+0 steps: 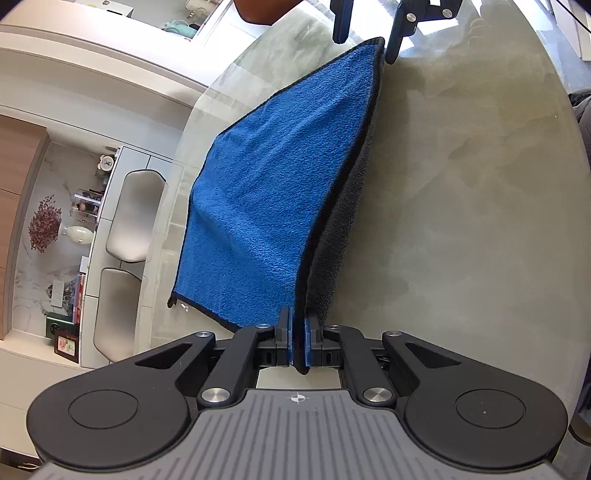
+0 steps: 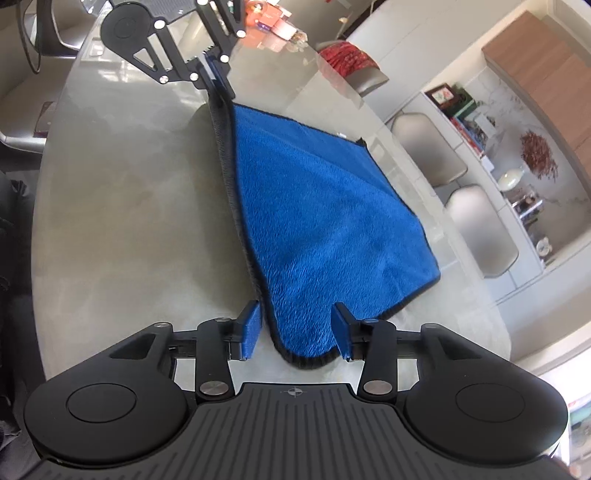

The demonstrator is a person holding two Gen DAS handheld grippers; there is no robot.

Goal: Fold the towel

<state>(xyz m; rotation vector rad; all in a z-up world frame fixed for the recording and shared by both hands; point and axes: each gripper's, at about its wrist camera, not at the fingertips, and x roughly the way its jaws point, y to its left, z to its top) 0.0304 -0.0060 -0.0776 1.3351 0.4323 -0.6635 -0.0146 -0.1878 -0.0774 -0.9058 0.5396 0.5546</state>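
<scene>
A blue towel (image 1: 280,184) with a dark grey underside and black hem lies on the pale stone table (image 1: 461,184). My left gripper (image 1: 298,343) is shut on one towel corner and lifts that edge, showing the grey side. It also shows at the top of the right wrist view (image 2: 218,79). My right gripper (image 2: 295,332) is open, its blue pads on either side of the other near corner of the towel (image 2: 325,221), not pinching it. It shows at the top of the left wrist view (image 1: 365,33), open at the far corner.
The table edge (image 2: 461,280) curves close to the towel's far side. Two pale chairs (image 1: 125,258) stand beyond it, with shelves of small items (image 2: 517,166) behind. A red object (image 2: 347,55) and boxes sit at the table's far end.
</scene>
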